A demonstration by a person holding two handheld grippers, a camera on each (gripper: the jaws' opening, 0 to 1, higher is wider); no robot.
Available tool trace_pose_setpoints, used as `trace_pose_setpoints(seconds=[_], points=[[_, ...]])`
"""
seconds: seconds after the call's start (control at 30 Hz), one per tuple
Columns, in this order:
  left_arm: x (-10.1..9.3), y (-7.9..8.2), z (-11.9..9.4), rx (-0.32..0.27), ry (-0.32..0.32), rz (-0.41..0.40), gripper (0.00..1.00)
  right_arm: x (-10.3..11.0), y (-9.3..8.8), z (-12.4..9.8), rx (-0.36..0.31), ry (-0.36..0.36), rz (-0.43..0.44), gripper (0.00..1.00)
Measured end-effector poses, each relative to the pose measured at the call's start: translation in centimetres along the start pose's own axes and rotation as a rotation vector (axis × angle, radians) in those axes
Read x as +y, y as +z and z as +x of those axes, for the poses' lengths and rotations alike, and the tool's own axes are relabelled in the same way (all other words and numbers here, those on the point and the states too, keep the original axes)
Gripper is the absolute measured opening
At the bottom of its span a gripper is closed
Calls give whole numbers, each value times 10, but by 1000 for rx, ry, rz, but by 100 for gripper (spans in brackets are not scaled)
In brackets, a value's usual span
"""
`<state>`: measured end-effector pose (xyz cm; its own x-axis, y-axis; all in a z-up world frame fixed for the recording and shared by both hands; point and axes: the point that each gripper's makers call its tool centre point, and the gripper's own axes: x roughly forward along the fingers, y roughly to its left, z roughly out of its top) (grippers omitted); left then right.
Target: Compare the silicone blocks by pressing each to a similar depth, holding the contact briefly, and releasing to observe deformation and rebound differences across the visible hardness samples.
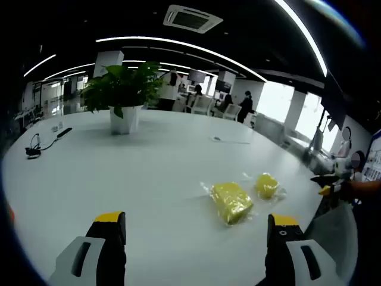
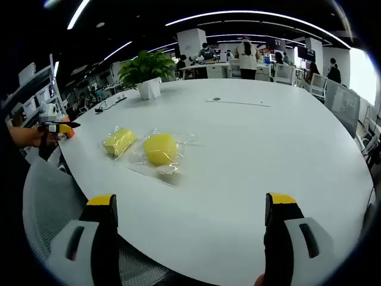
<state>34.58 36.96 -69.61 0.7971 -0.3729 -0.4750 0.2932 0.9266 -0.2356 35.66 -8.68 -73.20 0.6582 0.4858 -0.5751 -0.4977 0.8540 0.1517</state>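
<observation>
Both grippers sit nearest the lenses with jaws spread wide and nothing between them: the left gripper (image 1: 196, 229) in the left gripper view, the right gripper (image 2: 193, 208) in the right gripper view, each held above the near edge of the table (image 1: 149, 173), clear of the blocks.

Largest is that white table, broad and rounded, running far back into an open office. On its far side stands a potted plant (image 1: 124, 89) in a white pot, with a dark cable (image 1: 44, 143) lying off to one side of it and a flat sheet (image 1: 229, 140) well apart on the other.

Two yellow blocks, each in clear plastic wrap, lie side by side near the table's edge, close but apart. In the left gripper view the bigger block (image 1: 231, 201) is nearer, the smaller block (image 1: 266, 185) just beyond it. In the right gripper view they lie ahead and left of the jaws.
</observation>
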Motion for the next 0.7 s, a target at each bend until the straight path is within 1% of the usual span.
trace_pose_setpoints(seconds=[0.07,0.17,0.27,0.37,0.43,0.5,0.57,0.67,0.7], points=[[-2,2,1,4,-6,3,100,-1,1,0,1,2,1,97],[-1,8,2,-6,-3,9,100,1,4,0,-3,7,-5,97],[-1,10,2,-15,-2,7,100,0,3,1,-2,7,-10,97],[-1,10,5,-28,3,-2,100,-4,2,2,-26,-10,11,97],[-3,7,7,-29,-4,-29,100,-5,-1,1,-35,-18,46,97],[-9,7,8,-28,-19,-10,100,-2,-5,-2,-32,-22,29,97],[-13,6,9,-19,-27,9,100,-2,-12,-4,-15,-22,11,97],[-11,3,9,-12,-24,3,100,-4,-18,-7,-2,-21,20,97],[-11,3,9,-14,-22,-7,100,-4,-17,-8,-6,-24,26,97]])
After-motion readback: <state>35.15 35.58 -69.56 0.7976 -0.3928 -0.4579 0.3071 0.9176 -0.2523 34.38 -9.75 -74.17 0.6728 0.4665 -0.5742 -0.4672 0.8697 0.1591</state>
